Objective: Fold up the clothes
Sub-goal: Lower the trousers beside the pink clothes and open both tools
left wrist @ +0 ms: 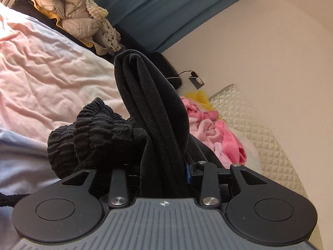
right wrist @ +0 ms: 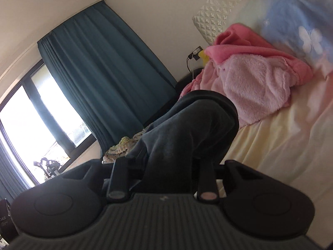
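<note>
A black garment (left wrist: 149, 95) stands bunched up between the fingers of my left gripper (left wrist: 163, 164). Its ribbed knit cuff (left wrist: 93, 129) spills out to the left. The cloth hides the fingertips, and the jaws stand narrow and pinched on it. In the right wrist view the same kind of dark cloth (right wrist: 193, 129) humps over my right gripper (right wrist: 166, 166) and covers its fingers, which are shut on the fabric. Both grippers hang low over a bed with a pale pink and cream sheet (left wrist: 41, 73).
A heap of clothes topped by a beige quilted jacket (left wrist: 70, 10) lies beside the bed. Pink fleece garments (right wrist: 254, 87) and a blue blanket (right wrist: 291, 27) lie near the quilted headboard (left wrist: 260, 129). A teal curtain (right wrist: 104, 73), a window (right wrist: 25, 125) and a wall socket (left wrist: 196, 80) stand behind.
</note>
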`<state>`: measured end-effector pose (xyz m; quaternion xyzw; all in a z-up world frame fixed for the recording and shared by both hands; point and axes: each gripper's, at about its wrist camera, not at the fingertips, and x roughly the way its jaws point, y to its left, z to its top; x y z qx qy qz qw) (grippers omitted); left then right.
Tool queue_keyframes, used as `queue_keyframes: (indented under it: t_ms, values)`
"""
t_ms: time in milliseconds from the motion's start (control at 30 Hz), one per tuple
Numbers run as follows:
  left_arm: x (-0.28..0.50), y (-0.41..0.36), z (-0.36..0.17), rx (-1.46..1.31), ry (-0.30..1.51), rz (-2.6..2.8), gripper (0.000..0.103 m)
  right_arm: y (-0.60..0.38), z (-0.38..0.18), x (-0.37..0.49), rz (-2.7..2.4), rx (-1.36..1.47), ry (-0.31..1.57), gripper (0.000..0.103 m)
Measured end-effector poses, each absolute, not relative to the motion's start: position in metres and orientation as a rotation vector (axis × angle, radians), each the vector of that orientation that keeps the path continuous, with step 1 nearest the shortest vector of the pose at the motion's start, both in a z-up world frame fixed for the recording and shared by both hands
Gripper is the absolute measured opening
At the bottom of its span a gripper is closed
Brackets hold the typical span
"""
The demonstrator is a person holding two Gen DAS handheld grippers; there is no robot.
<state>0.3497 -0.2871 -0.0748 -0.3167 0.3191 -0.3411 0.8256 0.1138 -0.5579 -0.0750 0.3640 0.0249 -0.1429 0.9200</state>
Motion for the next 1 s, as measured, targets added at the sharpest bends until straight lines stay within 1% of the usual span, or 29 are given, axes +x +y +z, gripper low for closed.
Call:
queue_keyframes:
  t_ms: [33, 133, 200, 233, 300, 333, 367, 400, 433, 467, 567, 800, 1000]
  values:
    - [0.351, -0.289, -0.087, -0.664, 0.678, -0.717, 0.039, -0.56, -0.092, 0.115, -0.331, 0.77, 0.08, 0.031]
    - [0.354, -0.294, -0.122, -0.636, 0.678, -0.692, 0.043, -0.558, -0.136, 0.119, -0.411, 0.84, 0.188, 0.034]
    - [0.342, -0.29, -0.136, -0.673, 0.685, -0.68, 0.049, -0.553, -0.151, 0.122, -0.403, 0.847, 0.204, 0.041]
    - [0.337, -0.286, -0.137, -0.685, 0.692, -0.684, 0.05, -0.555, -0.155, 0.124, -0.404, 0.851, 0.218, 0.045]
    - [0.329, -0.282, -0.131, -0.669, 0.711, -0.674, 0.062, -0.559, -0.159, 0.124, -0.399, 0.898, 0.227, 0.047]
    - [0.324, -0.28, -0.122, -0.641, 0.719, -0.657, 0.064, -0.561, -0.158, 0.124, -0.396, 0.913, 0.228, 0.048]
    - [0.316, -0.28, -0.112, -0.609, 0.728, -0.633, 0.074, -0.559, -0.156, 0.122, -0.398, 0.912, 0.227, 0.05]
    - [0.306, -0.278, -0.098, -0.574, 0.733, -0.595, 0.093, -0.556, -0.154, 0.12, -0.401, 0.905, 0.227, 0.053]
    - [0.297, -0.274, -0.087, -0.537, 0.717, -0.566, 0.098, -0.553, -0.15, 0.118, -0.412, 0.893, 0.231, 0.059]
    - [0.294, -0.269, -0.078, -0.514, 0.708, -0.566, 0.098, -0.546, -0.143, 0.114, -0.438, 0.872, 0.238, 0.064]
    - [0.28, -0.246, -0.047, -0.456, 0.687, -0.564, 0.098, -0.534, -0.127, 0.104, -0.501, 0.834, 0.238, 0.066]
    - [0.202, -0.157, 0.037, -0.263, 0.498, -0.518, 0.098, -0.491, -0.078, 0.055, -0.612, 0.64, 0.181, 0.066]
    - [0.133, -0.076, 0.094, -0.16, 0.353, -0.43, 0.102, -0.44, -0.013, 0.02, -0.451, 0.535, 0.091, 0.067]
